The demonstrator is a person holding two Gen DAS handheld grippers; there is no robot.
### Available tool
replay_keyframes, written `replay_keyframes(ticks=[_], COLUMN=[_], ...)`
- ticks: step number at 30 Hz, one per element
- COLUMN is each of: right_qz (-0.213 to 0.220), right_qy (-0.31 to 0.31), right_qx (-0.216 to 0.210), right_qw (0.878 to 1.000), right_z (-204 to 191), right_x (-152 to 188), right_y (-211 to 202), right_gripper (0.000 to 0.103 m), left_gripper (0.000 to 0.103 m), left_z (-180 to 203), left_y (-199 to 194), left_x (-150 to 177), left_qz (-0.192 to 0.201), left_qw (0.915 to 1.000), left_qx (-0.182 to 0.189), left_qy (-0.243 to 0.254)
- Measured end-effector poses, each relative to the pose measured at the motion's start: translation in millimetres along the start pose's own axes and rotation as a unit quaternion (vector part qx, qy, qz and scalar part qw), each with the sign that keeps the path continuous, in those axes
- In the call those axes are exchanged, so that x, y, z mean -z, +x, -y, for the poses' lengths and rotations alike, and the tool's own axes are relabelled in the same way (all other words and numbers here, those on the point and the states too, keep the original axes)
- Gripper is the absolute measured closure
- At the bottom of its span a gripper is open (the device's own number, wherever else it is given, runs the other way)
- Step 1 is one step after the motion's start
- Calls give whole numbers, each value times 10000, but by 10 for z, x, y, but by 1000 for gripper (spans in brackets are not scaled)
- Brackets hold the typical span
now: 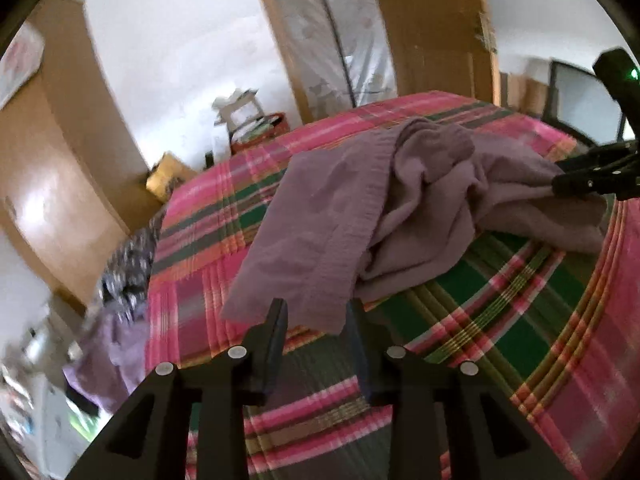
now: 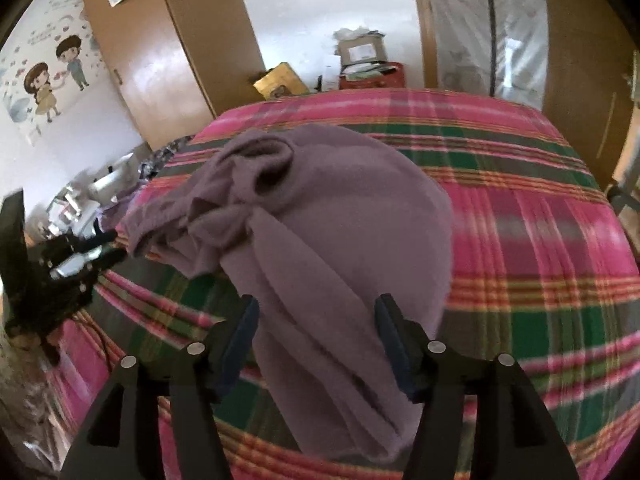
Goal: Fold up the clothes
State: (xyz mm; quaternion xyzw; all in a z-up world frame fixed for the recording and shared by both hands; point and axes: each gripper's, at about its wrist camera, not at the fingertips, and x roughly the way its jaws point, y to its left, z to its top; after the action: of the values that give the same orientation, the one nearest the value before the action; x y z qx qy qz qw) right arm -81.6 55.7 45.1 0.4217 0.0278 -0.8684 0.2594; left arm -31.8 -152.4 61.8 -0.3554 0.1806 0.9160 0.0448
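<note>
A soft purple jumper (image 2: 340, 216) bunched up on the bed (image 2: 540, 240), on top of a pink and green checked blanket. Left tongs (image 1: 318, 312) partly open, right at one flat corner of the jumper, not pinching it. Right tongs (image 2: 316, 312) spread wide, one finger on each side of a long fold, not squeezing. Brown wardrobe (image 2: 180, 48) behind the bed.
</note>
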Motion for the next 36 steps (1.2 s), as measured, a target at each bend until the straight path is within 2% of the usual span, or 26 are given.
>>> replay_keyframes(ticks=[4, 11, 14, 19, 26, 31, 33, 35, 36], right_qz=[-6, -85, 21, 93, 24, -42, 10, 81, 119], right_qy=[-403, -1273, -1403, -1150, -785, -483, -410, -328, -295], right_qx=[296, 904, 967, 1160, 904, 645, 608, 558, 546], right_qw=[9987, 9877, 9854, 9865, 9928, 9967, 9973, 9979, 9980], right_z=[-83, -266, -262, -101, -7, 40, 64, 95, 115], right_x=[153, 254, 286, 298, 238, 162, 162, 168, 174], right_y=[0, 177, 187, 160, 223, 256, 239, 218, 201], right_gripper=[37, 34, 32, 30, 30, 45, 54, 60, 64], left_gripper=[70, 69, 68, 68, 68, 72, 78, 91, 91], left_z=[130, 96, 7, -113, -399, -476, -472, -508, -530], left_y=[141, 355, 461, 528, 704, 786, 773, 778, 783], left_x=[-42, -127, -147, -185, -249, -254, -255, -274, -285], left_qz=[-119, -352, -504, -561, -777, -920, -933, -923, -919], left_qw=[9987, 9965, 9962, 9960, 9932, 9911, 9910, 9905, 9901], left_qx=[-252, -558, -610, -694, -505, -313, -267, -128, -53], left_qy=[426, 517, 351, 89, -698, -908, -919, -1008, -1059])
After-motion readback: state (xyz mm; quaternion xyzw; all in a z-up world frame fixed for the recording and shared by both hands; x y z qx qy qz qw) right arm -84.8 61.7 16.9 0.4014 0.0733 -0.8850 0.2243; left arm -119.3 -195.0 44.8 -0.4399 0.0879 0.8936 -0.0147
